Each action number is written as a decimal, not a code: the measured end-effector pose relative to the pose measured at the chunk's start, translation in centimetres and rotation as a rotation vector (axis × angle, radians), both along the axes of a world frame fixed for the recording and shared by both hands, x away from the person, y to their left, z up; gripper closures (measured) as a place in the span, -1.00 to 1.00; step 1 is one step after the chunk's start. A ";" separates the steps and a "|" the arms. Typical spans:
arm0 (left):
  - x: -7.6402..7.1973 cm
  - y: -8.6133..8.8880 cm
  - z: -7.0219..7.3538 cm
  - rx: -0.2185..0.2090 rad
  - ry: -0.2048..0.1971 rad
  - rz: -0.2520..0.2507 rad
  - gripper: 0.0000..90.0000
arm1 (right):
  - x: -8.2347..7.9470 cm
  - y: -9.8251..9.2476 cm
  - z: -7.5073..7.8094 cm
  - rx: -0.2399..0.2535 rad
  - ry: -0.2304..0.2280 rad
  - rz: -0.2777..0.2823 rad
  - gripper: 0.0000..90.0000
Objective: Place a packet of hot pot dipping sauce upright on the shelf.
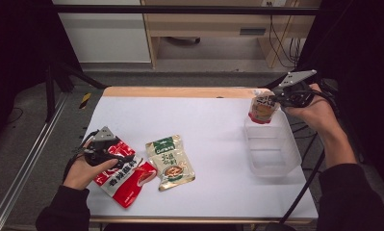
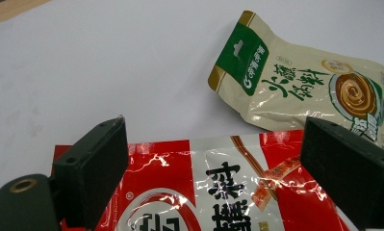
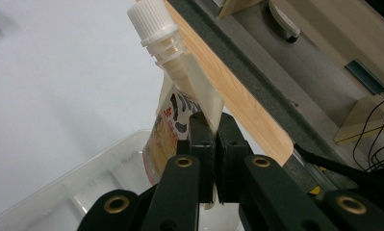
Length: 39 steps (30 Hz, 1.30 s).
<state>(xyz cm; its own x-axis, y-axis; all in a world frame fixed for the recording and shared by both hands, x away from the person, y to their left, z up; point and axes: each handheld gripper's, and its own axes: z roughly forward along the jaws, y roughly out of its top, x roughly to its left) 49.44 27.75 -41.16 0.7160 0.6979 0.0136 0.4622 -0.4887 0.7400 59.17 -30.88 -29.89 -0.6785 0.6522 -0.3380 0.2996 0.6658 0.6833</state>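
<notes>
My right gripper (image 1: 275, 100) (image 3: 211, 126) is shut on the top edge of a spouted pouch (image 1: 262, 109) (image 3: 172, 115) with a white cap (image 3: 148, 21). The pouch hangs over the far end of a clear plastic bin (image 1: 272, 147) (image 3: 59, 192). At the left, my left gripper (image 1: 124, 157) (image 2: 213, 159) rests open over a red snack bag (image 1: 124, 175) (image 2: 218, 187); its jaws stand wide on either side of the bag's top. A beige and green sauce packet (image 1: 170, 162) (image 2: 305, 82) lies flat just right of the red bag.
The white table top (image 1: 204, 120) ends in a wooden strip (image 1: 180, 91) at the far edge. Cables trail from both grippers. Beyond the table are a floor, cabinets and a metal rail at the left.
</notes>
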 end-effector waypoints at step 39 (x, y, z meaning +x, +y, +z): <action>0.0 -0.3 -0.4 0.015 0.016 0.003 -0.82 | 1.0 0.6 -5.2 0.024 0.116 0.010 0.95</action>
